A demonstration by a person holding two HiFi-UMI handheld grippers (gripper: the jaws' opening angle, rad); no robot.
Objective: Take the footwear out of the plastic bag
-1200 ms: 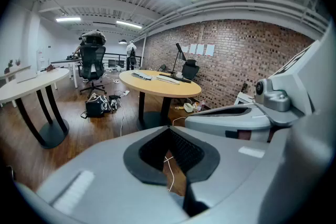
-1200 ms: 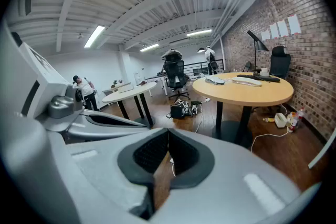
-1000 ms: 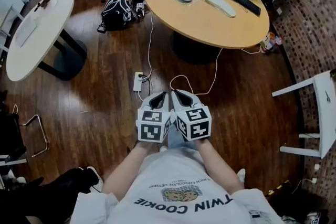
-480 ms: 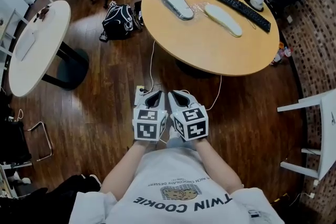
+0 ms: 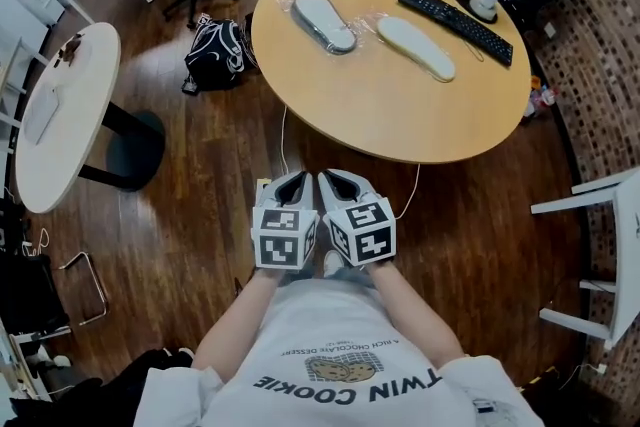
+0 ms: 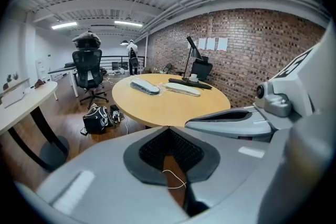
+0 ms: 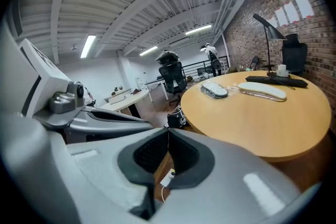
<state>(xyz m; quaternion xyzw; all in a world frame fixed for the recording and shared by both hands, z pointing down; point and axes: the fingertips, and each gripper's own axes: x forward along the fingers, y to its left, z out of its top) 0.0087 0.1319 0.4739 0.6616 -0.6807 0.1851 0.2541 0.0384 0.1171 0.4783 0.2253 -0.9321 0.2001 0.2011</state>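
Observation:
Two slippers lie on the round wooden table [image 5: 400, 115], each in a clear plastic bag: a grey one [image 5: 324, 22] and a cream one [image 5: 415, 48]. The left gripper view shows them far off, the grey slipper [image 6: 145, 86] beside the cream slipper [image 6: 184, 89]. The right gripper view shows them too, the grey slipper [image 7: 214, 90] and the cream slipper [image 7: 262, 91]. My left gripper [image 5: 291, 181] and right gripper [image 5: 334, 178] hang side by side over the floor, short of the table's near edge. Both are shut with nothing between the jaws.
A black keyboard [image 5: 455, 11] and a desk lamp base [image 5: 483, 3] sit at the table's far right. A black backpack [image 5: 213, 53] lies on the floor to the left. A white table [image 5: 60, 115] stands at left, a white chair [image 5: 610, 245] at right. Cables trail under the table.
Both grippers have moved forward together towards the round table, which now lies closer to them in the head view. Their jaws stay shut.

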